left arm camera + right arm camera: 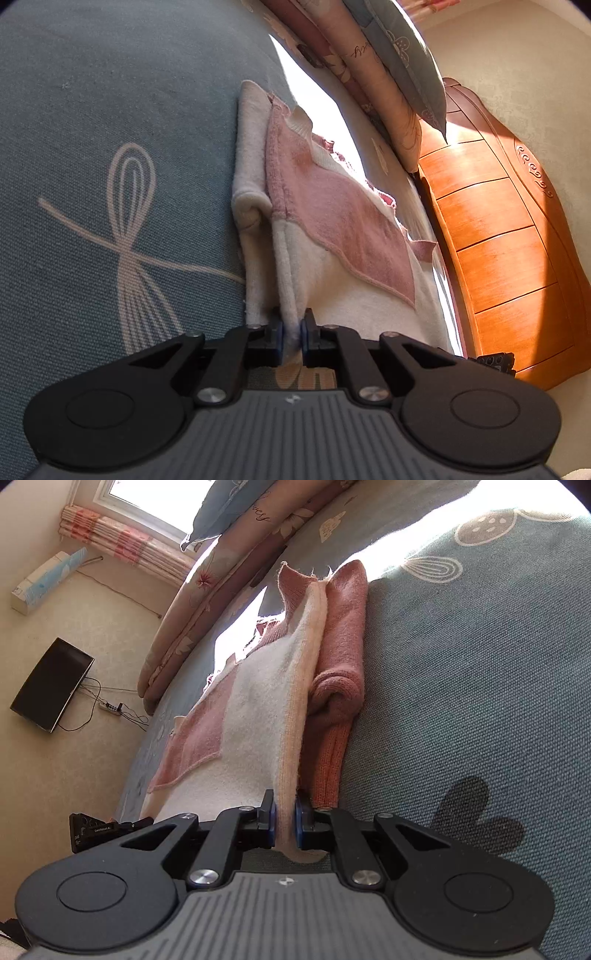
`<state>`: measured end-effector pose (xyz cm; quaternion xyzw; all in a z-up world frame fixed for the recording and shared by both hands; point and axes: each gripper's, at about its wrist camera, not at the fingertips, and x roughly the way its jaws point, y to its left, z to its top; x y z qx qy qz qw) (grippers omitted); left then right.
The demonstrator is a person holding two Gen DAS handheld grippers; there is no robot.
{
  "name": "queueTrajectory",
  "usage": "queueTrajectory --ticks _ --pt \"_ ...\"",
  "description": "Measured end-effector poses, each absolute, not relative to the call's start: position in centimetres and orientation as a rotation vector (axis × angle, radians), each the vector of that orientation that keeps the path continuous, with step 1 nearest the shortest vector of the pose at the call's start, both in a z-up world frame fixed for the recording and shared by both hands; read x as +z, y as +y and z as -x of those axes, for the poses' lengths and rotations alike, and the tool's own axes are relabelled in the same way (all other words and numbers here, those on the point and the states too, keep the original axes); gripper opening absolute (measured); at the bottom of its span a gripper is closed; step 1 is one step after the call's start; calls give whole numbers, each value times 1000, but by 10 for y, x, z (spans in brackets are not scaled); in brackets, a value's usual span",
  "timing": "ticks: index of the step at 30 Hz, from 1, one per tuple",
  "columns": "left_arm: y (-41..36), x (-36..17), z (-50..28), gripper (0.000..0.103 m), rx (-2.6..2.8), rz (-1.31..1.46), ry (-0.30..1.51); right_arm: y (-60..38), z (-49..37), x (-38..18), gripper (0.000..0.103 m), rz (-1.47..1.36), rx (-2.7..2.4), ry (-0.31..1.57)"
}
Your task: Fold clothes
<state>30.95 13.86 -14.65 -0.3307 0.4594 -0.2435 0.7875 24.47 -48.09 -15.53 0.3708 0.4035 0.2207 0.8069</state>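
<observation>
The left gripper point(292, 334) has its blue pads pinched tight on the near edge of a cream and pink sweater point(332, 236), a thin fold of fuzzy white knit squeezed between them. The right gripper point(284, 821) is clamped the same way on its own stretch of that garment point(266, 701), the cream hem running between its pads and drooping a little below them.

The sweater lies on a blue-grey bedspread point(92, 147), partly folded. Its body is cream, with a wavy-edged pink panel stitched across it. In the left view a cream sleeve point(251, 177) is turned in along the left side, rolled at its end. In the right view a pink sleeve point(343, 657) is folded along the right side, ending in a ribbed, more orange cuff point(330, 764) just beside the right gripper's pad. The far part of the garment sits in strong sunlight.

The bedspread carries pale line drawings of whisks and mitts. Beyond the sweater lie a rolled floral quilt point(207, 590) and a blue pillow point(410, 55). A wooden headboard point(498, 229) shows in the left view; a dark screen point(51, 685) with cables rests on the floor in the right view.
</observation>
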Motion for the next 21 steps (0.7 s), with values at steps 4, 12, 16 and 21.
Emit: queueTrajectory --ticks 4,12,16,21 --pt "140 -121 -305 17 -478 584 949 -490 -231 -137 15 -757 421 834" --pt "73 -66 -329 49 -554 265 787 -466 -253 -66 22 -454 346 668" --pt "22 -78 -348 49 -612 178 765 -431 -293 -83 22 -405 363 711" --pt "32 -104 -369 50 -494 193 781 -437 -303 -117 21 -441 332 748"
